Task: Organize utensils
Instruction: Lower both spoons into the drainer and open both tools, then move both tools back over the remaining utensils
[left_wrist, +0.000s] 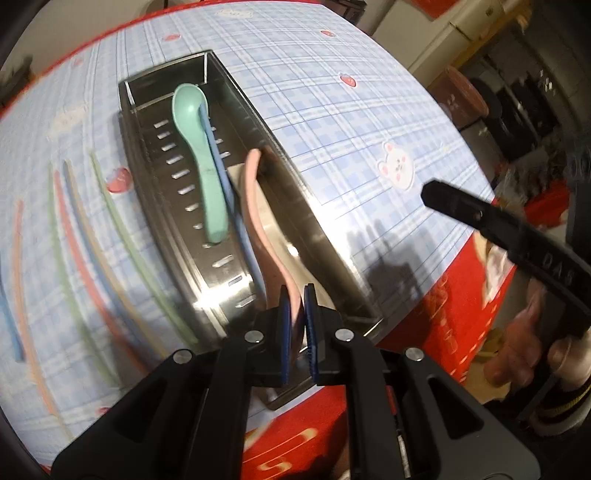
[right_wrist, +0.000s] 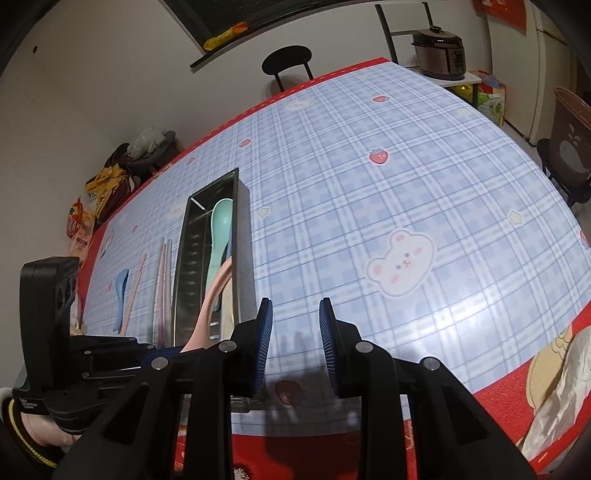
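On the left of the counter (right_wrist: 369, 206) we see loose chopsticks (right_wrist: 162, 280) and a blue spoon (right_wrist: 120, 295) lying beside the metal tray (left_wrist: 280, 155), apart from it and not yet sorted. They look light, stiff and smooth, so we judge they could slip or roll under a pinch; the chopsticks are best taken near the middle, the blue spoon by its flat handle.

Inside the tray, toward its far end, lie a green spoon (left_wrist: 199, 155) and a blue chopstick (left_wrist: 225, 184) resting against it. Just right of them is the pink spoon (left_wrist: 258, 221), its handle clamped between the fingers of our left gripper (left_wrist: 295, 325) at the tray's near end, its bowl down in the tray's right-hand side. It seems a light plastic piece, rigid enough to hold by the handle tip without sagging, though the narrow grip could let it swivel.

Further right, our right gripper (right_wrist: 295, 343) hovers over bare counter near the tray's near corner, its fingers apart and holding nothing.
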